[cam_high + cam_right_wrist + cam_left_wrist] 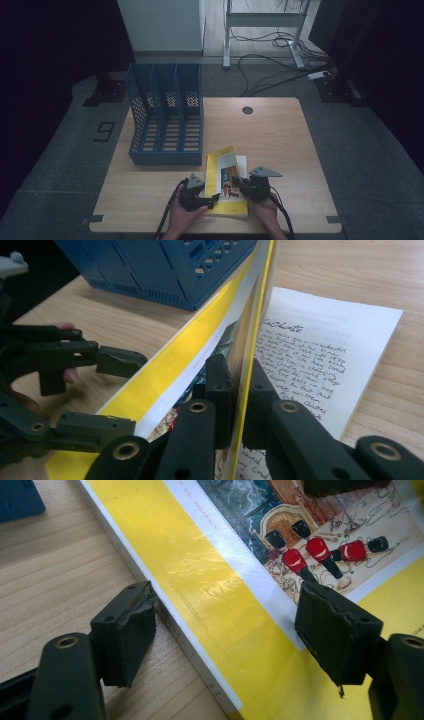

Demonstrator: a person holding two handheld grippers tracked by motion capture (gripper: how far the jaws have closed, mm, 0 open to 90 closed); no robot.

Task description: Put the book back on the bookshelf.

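Note:
A thin yellow book (227, 175) lies near the table's front edge, with toy soldiers pictured on its cover (320, 540). My right gripper (239, 370) is shut on the front cover's (200, 350) free edge and holds it raised, showing a white handwritten page (310, 355) underneath. In the high view my right gripper (240, 184) sits at the book's right side. My left gripper (230, 605) is open and straddles the spine edge: one jaw stands over the wood, the other over the cover, and neither presses. In the high view my left gripper (212, 200) is at the book's left.
A blue three-slot file holder (167, 120) stands on the wooden table (280, 145) just beyond the book, its front wall (165, 265) close to the raised cover. A round cable hole (247, 110) is at the table's far edge. Cables lie on the floor behind.

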